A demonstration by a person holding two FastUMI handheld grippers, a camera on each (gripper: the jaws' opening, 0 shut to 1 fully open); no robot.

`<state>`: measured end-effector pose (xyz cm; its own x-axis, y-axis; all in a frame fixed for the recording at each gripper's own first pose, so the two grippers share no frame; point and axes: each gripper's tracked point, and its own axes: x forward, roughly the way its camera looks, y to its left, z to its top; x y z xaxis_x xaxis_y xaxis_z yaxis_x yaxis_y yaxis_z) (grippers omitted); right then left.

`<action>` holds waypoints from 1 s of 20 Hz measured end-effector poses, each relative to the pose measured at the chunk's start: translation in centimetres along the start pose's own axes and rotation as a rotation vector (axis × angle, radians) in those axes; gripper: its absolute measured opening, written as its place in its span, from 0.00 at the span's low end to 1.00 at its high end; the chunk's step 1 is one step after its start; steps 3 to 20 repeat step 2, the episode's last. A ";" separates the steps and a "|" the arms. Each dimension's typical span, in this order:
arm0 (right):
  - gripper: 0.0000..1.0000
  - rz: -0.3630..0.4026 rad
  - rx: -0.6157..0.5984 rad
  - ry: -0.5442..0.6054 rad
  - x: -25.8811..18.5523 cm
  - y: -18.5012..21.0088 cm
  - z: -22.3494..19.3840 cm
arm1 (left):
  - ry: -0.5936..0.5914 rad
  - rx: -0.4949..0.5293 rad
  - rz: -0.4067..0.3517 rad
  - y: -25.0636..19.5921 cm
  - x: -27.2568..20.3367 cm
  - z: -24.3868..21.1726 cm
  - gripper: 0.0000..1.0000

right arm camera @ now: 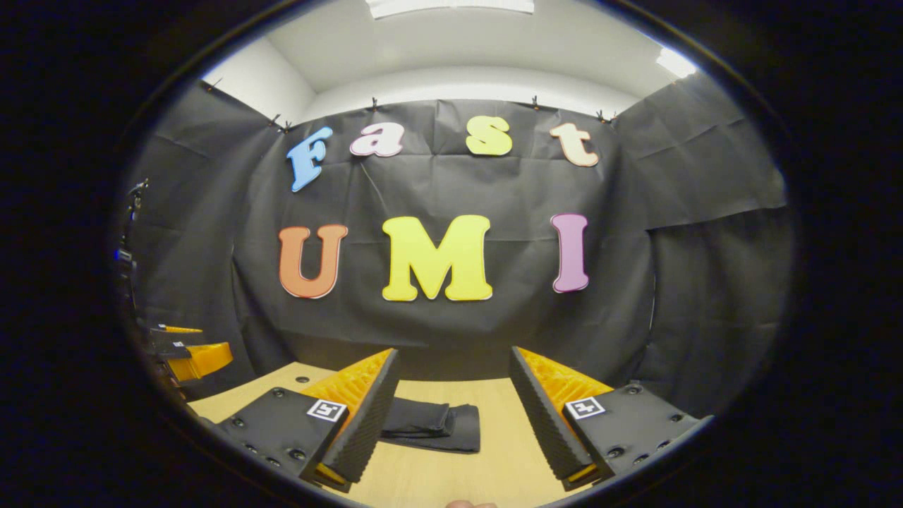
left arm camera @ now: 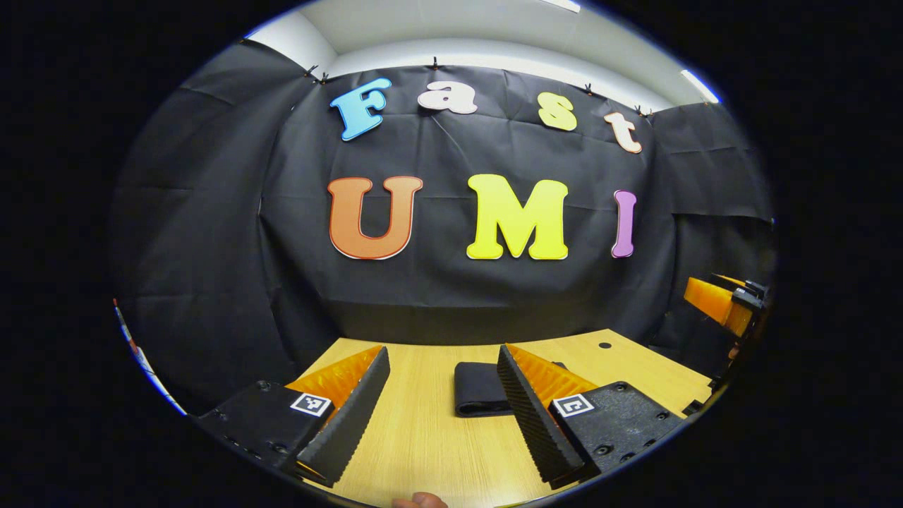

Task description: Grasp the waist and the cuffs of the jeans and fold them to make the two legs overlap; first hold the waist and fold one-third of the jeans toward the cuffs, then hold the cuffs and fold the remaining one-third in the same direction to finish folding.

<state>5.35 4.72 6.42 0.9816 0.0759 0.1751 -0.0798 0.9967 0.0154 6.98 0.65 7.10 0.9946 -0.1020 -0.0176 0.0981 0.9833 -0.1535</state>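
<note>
The jeans [left arm camera: 480, 389] lie on the wooden table [left arm camera: 423, 451] as a dark, compact folded bundle. In the left gripper view my left gripper [left arm camera: 443, 356] hovers open above the table, and the bundle sits just past its right finger, partly hidden by it. In the right gripper view the jeans [right arm camera: 437, 427] lie low and left of centre, partly behind the left finger of my right gripper [right arm camera: 453, 356]. That gripper is open, with nothing between its fingers. Neither gripper touches the cloth.
The right gripper's body [left arm camera: 726, 300] shows at the right edge of the left gripper view, and the left gripper's body [right arm camera: 187, 353] at the left edge of the right gripper view. The tabletop has a small round hole [left arm camera: 604, 346]. The black booth wall stands close behind the table's far edge.
</note>
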 end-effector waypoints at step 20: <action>0.92 0.003 -0.011 0.010 -1.0 0.1 -0.6 | 0.007 0.004 -0.009 -0.3 -0.7 -0.4 0.98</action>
